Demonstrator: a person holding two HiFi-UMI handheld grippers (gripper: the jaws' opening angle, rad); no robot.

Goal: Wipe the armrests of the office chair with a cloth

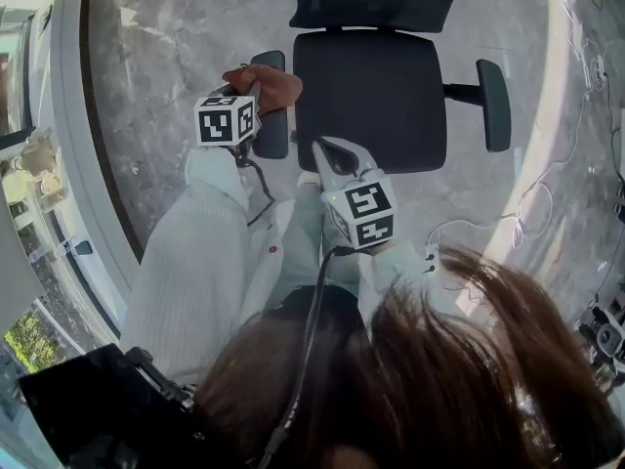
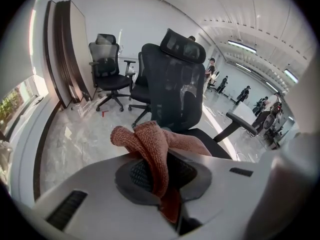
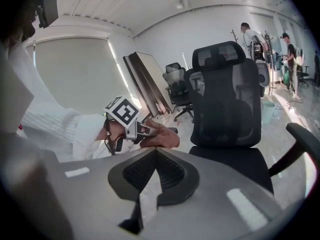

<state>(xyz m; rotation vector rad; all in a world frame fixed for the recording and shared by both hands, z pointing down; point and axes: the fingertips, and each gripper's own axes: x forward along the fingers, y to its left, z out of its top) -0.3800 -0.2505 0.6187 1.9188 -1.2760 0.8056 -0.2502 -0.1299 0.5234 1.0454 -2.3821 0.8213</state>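
Floor of glossy grey marble-patterned tile all around, bounded at far left by a curved white window sill; bright open office beyond, white ceiling with long strip lights. Next rightward, left gripper, fingers pressed together on a fold of one rust-orange woven cloth, the bunched cloth held over the far end of a black padded armrest; contact between the two not clear. Then one black mesh-backed office chair with a square black seat, front edge toward the person. Over that near edge, right gripper, fingers closed tip to tip with nothing between them, apart from cloth and both armrests. Further right, second black armrest, untouched. Thin white cables looped on the floor at far right. By count: two grippers, two armrests, one cloth, one chair close by, and two more black office chairs parked near the wall behind.
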